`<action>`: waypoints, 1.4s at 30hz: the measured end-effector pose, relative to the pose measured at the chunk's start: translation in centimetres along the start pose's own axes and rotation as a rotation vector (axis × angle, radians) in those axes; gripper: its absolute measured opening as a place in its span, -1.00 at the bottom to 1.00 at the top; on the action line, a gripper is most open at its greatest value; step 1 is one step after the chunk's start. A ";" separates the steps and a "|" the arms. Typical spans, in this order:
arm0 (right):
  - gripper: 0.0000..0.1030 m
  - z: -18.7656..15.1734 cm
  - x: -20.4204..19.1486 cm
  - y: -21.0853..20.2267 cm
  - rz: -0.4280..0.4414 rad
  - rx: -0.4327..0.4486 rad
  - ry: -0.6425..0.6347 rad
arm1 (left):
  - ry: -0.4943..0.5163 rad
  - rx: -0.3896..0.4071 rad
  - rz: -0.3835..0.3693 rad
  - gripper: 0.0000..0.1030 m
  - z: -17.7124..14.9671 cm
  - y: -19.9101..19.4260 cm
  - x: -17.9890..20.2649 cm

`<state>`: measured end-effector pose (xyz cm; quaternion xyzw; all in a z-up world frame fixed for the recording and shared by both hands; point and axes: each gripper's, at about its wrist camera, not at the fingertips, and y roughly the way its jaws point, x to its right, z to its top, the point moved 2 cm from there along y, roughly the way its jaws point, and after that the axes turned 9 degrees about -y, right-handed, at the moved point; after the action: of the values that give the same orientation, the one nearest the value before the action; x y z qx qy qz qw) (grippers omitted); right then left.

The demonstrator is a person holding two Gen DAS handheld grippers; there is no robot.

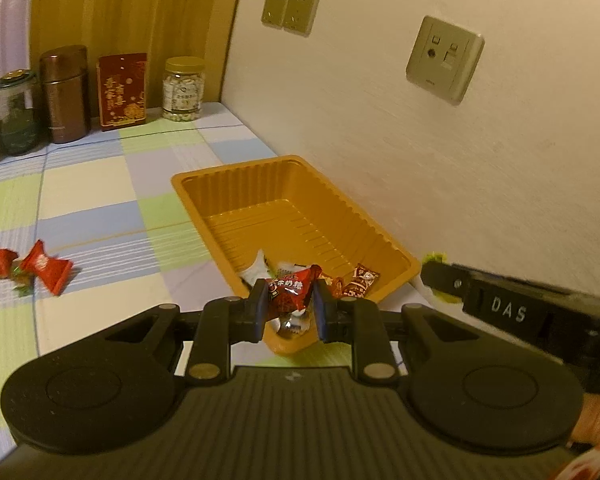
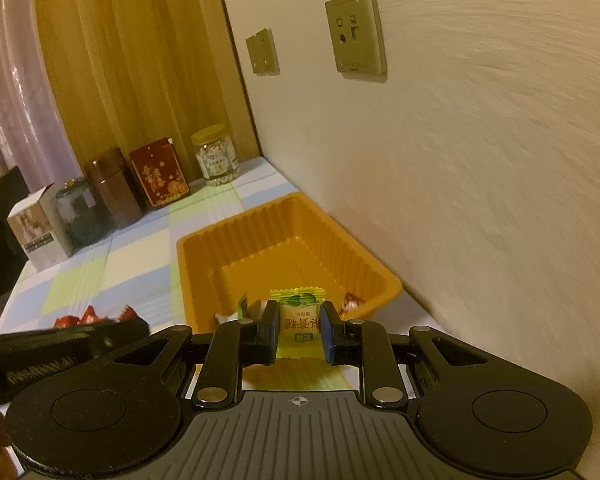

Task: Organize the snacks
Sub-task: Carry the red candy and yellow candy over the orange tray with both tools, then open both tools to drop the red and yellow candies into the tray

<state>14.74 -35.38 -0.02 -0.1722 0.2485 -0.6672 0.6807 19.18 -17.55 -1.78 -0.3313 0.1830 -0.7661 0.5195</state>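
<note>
A red candy (image 1: pixel 287 290) is clamped by the left gripper (image 1: pixel 288 312), a yellow candy (image 2: pixel 299 322) by the right gripper (image 2: pixel 300 334); both should be released only once well inside the tray's (image 1: pixel 236 172) near corner.

A red-wrapped candy (image 1: pixel 286 290) sat low at centre frame over the near end of an orange ribbed tray (image 1: pixel 236 178); a yellow-wrapped candy (image 2: pixel 299 318) stood upright likewise. Two red candies (image 1: pixel 46 266) lay at left on the checked cloth.
</note>
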 end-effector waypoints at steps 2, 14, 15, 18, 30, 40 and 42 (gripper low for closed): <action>-0.58 0.6 0.3 0.8 0.001 0.002 -0.005 | -0.003 -0.008 -0.003 -0.60 0.4 1.1 0.2; -0.58 2.0 2.5 6.1 -0.009 -0.031 -0.001 | 0.042 -0.043 -0.013 -0.59 2.1 7.3 0.6; -0.58 2.0 2.6 6.3 -0.012 -0.032 0.000 | 0.052 -0.047 -0.014 -0.60 2.3 7.8 0.6; -0.58 2.1 3.1 7.1 -0.015 -0.035 0.012 | 0.063 -0.053 -0.028 -0.58 2.8 8.9 0.6; -0.58 1.7 3.2 7.7 -0.012 -0.053 0.027 | -0.043 -0.039 0.023 -0.32 3.2 7.5 -3.1; -0.58 2.3 2.1 7.8 0.010 -0.050 0.013 | -0.075 -0.016 0.073 -0.31 1.5 5.3 -5.3; -0.58 2.4 2.0 8.0 0.015 -0.049 0.013 | -0.070 -0.012 0.077 -0.31 1.4 5.1 -5.5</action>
<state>22.68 -37.17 -2.83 -0.1827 0.2702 -0.6569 0.6798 24.91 -14.48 -5.73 -0.3536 0.1818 -0.7325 0.5526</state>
